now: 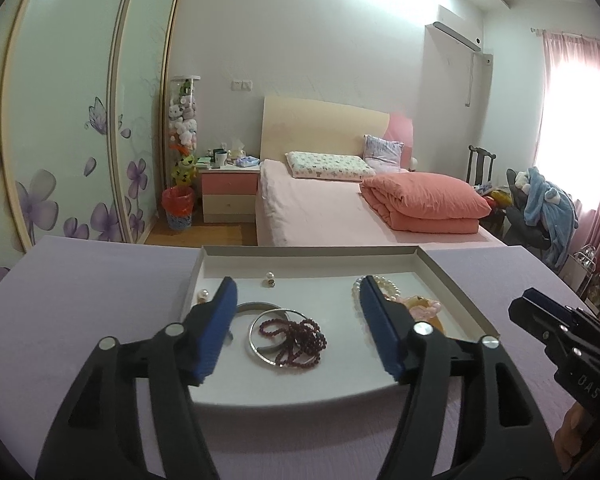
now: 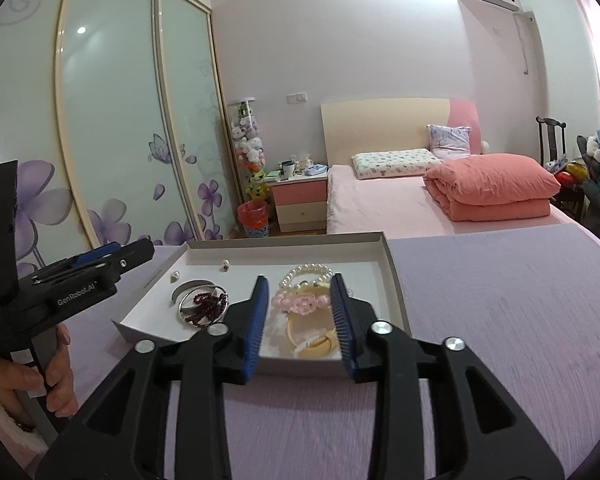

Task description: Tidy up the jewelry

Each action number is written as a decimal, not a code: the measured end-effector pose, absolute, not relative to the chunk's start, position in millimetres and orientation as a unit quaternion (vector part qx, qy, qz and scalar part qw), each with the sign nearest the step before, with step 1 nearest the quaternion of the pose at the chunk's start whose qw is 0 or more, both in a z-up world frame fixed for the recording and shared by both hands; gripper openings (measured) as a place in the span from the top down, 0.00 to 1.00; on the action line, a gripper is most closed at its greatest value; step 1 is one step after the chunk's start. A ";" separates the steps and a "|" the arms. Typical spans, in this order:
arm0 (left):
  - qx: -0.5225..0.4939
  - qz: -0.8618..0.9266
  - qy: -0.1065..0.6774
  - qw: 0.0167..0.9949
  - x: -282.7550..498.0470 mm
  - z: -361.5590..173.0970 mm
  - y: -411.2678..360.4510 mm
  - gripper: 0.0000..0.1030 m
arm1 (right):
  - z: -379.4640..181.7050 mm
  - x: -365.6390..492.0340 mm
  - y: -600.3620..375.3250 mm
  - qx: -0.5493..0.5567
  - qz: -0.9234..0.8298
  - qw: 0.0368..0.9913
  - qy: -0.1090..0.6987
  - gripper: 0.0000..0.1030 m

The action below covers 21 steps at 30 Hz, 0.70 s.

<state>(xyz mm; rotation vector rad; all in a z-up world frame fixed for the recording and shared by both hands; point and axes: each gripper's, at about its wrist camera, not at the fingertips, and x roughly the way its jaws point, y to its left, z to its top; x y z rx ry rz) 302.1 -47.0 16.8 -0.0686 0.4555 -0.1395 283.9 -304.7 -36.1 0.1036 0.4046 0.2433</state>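
Observation:
A shallow white tray [image 1: 204,268] [image 2: 394,276] sits on a lilac-covered table. In it lie a dark red bead bracelet [image 1: 296,338] [image 2: 208,304] over a silver bangle [image 1: 260,340], a second silver bangle [image 1: 256,306] [image 2: 188,286], a pearl bracelet [image 1: 384,284] [image 2: 306,272], a pink flower bracelet [image 2: 300,302], a yellow bangle [image 2: 312,340] and small pearl earrings [image 1: 270,279] [image 2: 225,266]. My left gripper [image 1: 298,284] is open, above the red beads. My right gripper [image 2: 300,280] is open, above the pink and yellow bracelets. Both are empty.
The lilac table cloth [image 2: 500,320] spreads to the right of the tray. Beyond the table are a pink bed [image 1: 320,208], a nightstand [image 1: 230,192], a red bin [image 1: 178,208] and sliding wardrobe doors [image 2: 120,120]. A cluttered chair [image 1: 540,208] is at the right.

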 end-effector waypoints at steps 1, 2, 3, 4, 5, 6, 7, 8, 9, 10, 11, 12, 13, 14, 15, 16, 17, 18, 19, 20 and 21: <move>-0.032 -0.068 0.223 0.972 296.6 19.0 -47.0 0.34 | -35.3 280.7 -305.2 0.053 0.120 0.971 0.199 0.59; -0.030 -0.067 0.220 0.973 289.4 21.4 -46.4 0.29 | -34.3 276.1 -305.6 0.054 0.119 0.972 0.198 0.53; -0.028 -0.065 0.219 0.973 284.6 23.3 -46.0 0.26 | -33.2 272.5 -305.9 0.056 0.116 0.972 0.197 0.45; -0.027 -0.062 0.217 0.974 278.3 25.5 -45.1 0.18 | -32.1 269.1 -306.9 0.058 0.114 0.972 0.196 0.41; -0.026 -0.060 0.214 0.975 271.2 27.3 -43.6 0.11 | -30.5 263.6 -307.7 0.062 0.112 0.973 0.195 0.33; -0.025 -0.058 0.208 0.976 260.6 29.9 -41.2 0.09 | -29.3 257.4 -308.9 0.064 0.109 0.973 0.193 0.21; -0.025 -0.058 0.204 0.977 251.5 31.0 -39.8 0.06 | -28.0 251.8 -309.3 0.066 0.107 0.973 0.192 0.15; -0.025 -0.058 0.202 0.977 239.4 32.6 -36.6 0.04 | -26.7 245.3 -310.4 0.067 0.107 0.974 0.190 0.06; -0.026 -0.057 0.201 0.978 232.5 33.3 -35.0 0.04 | -25.6 238.5 -310.6 0.067 0.106 0.974 0.187 0.06; -0.028 -0.056 0.200 0.978 221.5 34.6 -32.4 0.04 | -24.6 235.0 -309.3 0.065 0.105 0.975 0.187 0.05; -0.028 -0.056 0.196 0.979 212.3 35.6 -29.6 0.04 | -23.5 227.0 -308.1 0.061 0.104 0.975 0.186 0.04; -0.027 -0.054 0.193 0.979 201.0 36.2 -27.3 0.04 | -22.8 221.1 -306.8 0.057 0.102 0.976 0.185 0.03; -0.026 -0.050 0.190 0.980 191.2 36.7 -25.7 0.04 | -22.0 215.4 -306.0 0.054 0.101 0.976 0.184 0.03; -0.024 -0.047 0.187 0.981 182.0 36.8 -23.0 0.04 | -21.5 208.5 -304.1 0.050 0.102 0.976 0.184 0.03; -0.024 -0.044 0.182 0.982 170.1 36.7 -21.3 0.04 | -21.1 203.7 -302.9 0.047 0.104 0.976 0.184 0.02; -0.024 -0.041 0.178 0.983 161.2 36.4 -19.3 0.04 | -20.6 197.8 -301.1 0.043 0.106 0.976 0.184 0.02; -0.024 -0.036 0.175 0.984 150.4 36.3 -17.1 0.04 | -20.4 193.5 -300.3 0.042 0.107 0.977 0.182 0.02; -0.022 -0.031 0.173 0.984 143.1 36.0 -15.6 0.04 | -20.5 188.4 -300.0 0.040 0.109 0.977 0.180 0.02; -0.021 -0.027 0.171 0.985 138.9 34.9 -13.6 0.04 | -20.0 185.6 -299.8 0.040 0.110 0.977 0.179 0.02; -0.021 -0.022 0.170 0.985 134.1 34.7 -10.4 0.04 | -20.5 180.9 -299.7 0.041 0.112 0.977 0.178 0.02; -0.021 -0.019 0.167 0.985 127.2 32.7 -8.2 0.04 | -21.0 177.0 -299.5 0.042 0.114 0.977 0.178 0.02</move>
